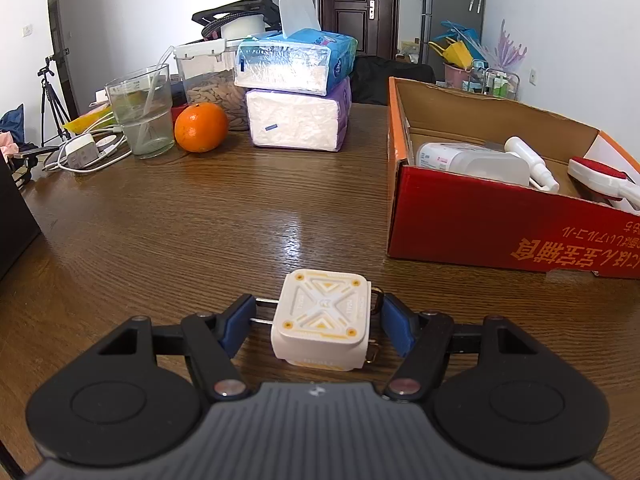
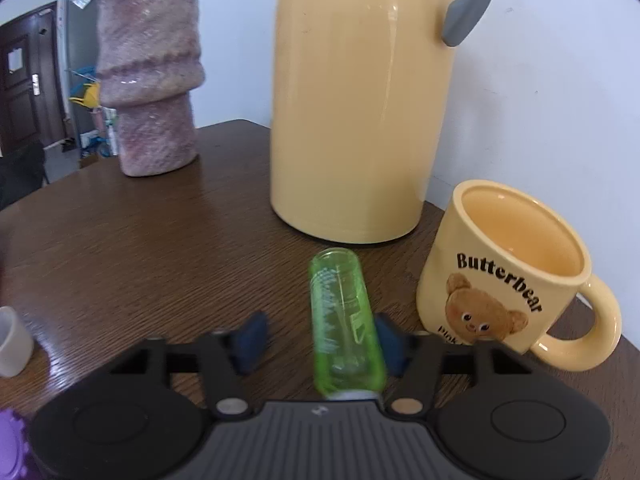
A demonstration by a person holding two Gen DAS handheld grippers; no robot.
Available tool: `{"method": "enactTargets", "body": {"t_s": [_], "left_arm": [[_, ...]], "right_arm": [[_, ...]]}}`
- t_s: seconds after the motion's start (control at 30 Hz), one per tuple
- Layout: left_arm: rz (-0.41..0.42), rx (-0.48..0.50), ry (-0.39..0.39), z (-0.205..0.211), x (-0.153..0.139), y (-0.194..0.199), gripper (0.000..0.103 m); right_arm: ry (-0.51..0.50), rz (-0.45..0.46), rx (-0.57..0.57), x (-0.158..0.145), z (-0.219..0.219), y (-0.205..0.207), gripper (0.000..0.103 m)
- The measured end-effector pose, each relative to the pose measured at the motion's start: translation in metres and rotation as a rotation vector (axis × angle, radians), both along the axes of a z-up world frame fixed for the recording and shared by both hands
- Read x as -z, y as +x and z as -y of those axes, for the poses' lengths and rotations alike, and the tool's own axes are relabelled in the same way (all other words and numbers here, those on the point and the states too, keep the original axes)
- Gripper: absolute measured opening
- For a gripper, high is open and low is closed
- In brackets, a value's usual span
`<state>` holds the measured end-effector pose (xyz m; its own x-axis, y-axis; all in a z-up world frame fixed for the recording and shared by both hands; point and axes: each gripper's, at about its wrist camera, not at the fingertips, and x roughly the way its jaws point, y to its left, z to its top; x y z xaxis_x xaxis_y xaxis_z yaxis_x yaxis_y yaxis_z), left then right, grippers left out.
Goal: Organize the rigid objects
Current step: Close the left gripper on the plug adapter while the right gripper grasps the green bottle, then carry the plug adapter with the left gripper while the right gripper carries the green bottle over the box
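Left hand-held gripper point(image 1: 319, 322) sits low over the dark wood-grain tabletop point(image 1: 200, 216), blue pads half-spread around a white square plastic charger with orange corner dots point(image 1: 322, 320); its two metal prongs reach the pad at 9 o'clock, a small metal ring meets the pad at 3 o'clock, so the charger looks pinched between them, resting at the tabletop's near edge; at 2 o'clock lies an open red-and-orange cardboard box point(image 1: 472, 220), and inside it a white plastic bottle on its side point(image 1: 472, 160), a white spray bottle point(image 1: 530, 162) and a white-handled brush with a red pad point(image 1: 600, 178); at 11 o'clock, a clear drinking glass holding a little water and a straw point(image 1: 140, 116), a round orange fruit point(image 1: 201, 127) just beside it, a clear lidded tub filled with pale nuts point(image 1: 208, 88) behind, and two stacked tissue packs point(image 1: 298, 96).

Over to the right hand-held gripper point(image 2: 319, 338): a translucent green plastic tube point(image 2: 344, 324) lies lengthwise between the blue pads, the pad at 3 o'clock against it, the pad at 9 o'clock blurred and standing clear of it; so the jaws are narrow but not clamped; at 12 o'clock a tall yellow thermos jug with a grey handle point(image 2: 360, 100); at 2 o'clock an empty yellow ceramic bear mug point(image 2: 508, 268); at 10 o'clock a pink stone-look vase point(image 2: 150, 72); far at 9 o'clock a small white cup point(image 2: 12, 340).
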<state>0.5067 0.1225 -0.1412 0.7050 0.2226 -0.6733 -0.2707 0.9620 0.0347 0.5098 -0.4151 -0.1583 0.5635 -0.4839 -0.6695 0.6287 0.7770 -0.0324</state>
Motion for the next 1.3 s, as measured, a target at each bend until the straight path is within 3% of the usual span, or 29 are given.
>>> {"method": "enactTargets", "body": {"t_s": [0.03,0.37,0.8,1.3], "left_arm": [[0.0,0.0,0.001,0.0,0.0,0.0,0.069],[0.002,-0.001,0.003,0.0,0.0,-0.001,0.069],[0.052,-0.012,0.021,0.001,-0.007,-0.011,0.068],[0.111,0.024,0.001,0.019,-0.024,-0.051,0.069]], "right_arm": [[0.009,0.013,-0.01,0.0,-0.001,-0.002,0.031],[0.05,0.077,-0.015,-0.002,-0.001,-0.015,0.03],[0.028,0.121,-0.029,-0.007,-0.015,-0.033,0.03],[0.016,0.224,-0.124,-0.027,-0.051,-0.068,0.03]]}}
